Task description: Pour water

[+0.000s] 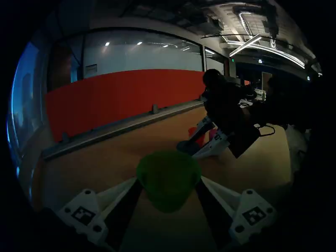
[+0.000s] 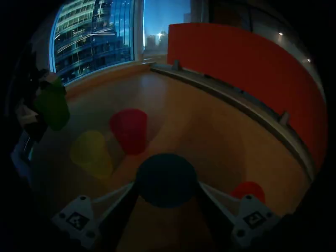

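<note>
Green cup [image 1: 169, 170] is gripped by the left tool [image 1: 169, 180]: both fingers press on its sides. It sits at 6 o'clock in the left gripper view, with the wide end up and the narrow end down. The right tool [image 2: 166, 182] is closed in the same way on a dark blue cup [image 2: 166, 172], at 6 o'clock in the right gripper view. From there the green cup shows at 9 o'clock, well apart from the blue one and seemingly raised above the worktop [image 2: 189, 109].

In my judgement, several things could go wrong. The two cups are far from each other, so a tilt begun too early would send water onto the worktop and not into the receiving cup. The smooth tapered wall could also slip down between the fingers if the grip is light. A red cup [image 2: 129, 130] at 11 o'clock and a yellow cup [image 2: 90, 153] at 10 o'clock stand between the two tools — a low sweep could knock them over.

The green cup looks plain, opaque and conical, perhaps plastic. The light is dim, and I cannot tell whether it holds water.
</note>
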### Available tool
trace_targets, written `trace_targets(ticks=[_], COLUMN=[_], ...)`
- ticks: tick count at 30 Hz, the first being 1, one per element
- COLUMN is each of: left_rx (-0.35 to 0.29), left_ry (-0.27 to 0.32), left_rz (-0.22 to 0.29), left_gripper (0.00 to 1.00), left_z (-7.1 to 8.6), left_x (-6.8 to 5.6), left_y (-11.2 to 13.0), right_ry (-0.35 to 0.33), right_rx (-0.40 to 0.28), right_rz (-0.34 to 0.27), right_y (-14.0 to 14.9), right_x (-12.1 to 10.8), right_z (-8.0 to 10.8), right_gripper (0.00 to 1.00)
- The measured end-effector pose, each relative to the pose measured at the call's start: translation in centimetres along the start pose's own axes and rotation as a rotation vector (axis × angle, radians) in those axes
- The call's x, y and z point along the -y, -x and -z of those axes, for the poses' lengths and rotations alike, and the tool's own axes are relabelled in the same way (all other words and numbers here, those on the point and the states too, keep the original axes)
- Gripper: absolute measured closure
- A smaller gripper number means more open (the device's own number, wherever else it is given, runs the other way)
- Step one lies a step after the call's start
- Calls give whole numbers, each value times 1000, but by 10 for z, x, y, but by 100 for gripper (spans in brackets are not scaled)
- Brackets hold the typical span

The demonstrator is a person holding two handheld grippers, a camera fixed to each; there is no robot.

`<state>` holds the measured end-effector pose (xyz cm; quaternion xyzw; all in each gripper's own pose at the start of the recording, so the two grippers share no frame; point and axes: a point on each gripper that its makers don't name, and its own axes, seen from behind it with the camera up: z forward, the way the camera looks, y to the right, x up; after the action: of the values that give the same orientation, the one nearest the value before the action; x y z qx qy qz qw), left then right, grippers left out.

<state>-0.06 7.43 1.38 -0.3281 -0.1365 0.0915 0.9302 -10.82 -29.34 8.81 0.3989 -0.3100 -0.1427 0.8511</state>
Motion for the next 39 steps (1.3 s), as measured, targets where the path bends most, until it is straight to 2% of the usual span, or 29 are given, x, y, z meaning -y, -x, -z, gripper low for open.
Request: trace_targets(ticks=[9, 15, 39], left_rx=[4, 1, -34], left_ry=[-3, -7, -8], left_rz=[-2, -4, -25], left_gripper=[15, 15, 15], left_z=[1, 2, 1], left_x=[-1, 0, -20], left_y=[1, -3, -29], right_ry=[-2, -5, 22], right_rx=[-23, -62, -310], right_rz=[-13, -27, -19], right_y=[-2, -11, -62], right_x=[0, 2, 0], right_z=[-1, 6, 82], right_gripper=[10, 10, 10])
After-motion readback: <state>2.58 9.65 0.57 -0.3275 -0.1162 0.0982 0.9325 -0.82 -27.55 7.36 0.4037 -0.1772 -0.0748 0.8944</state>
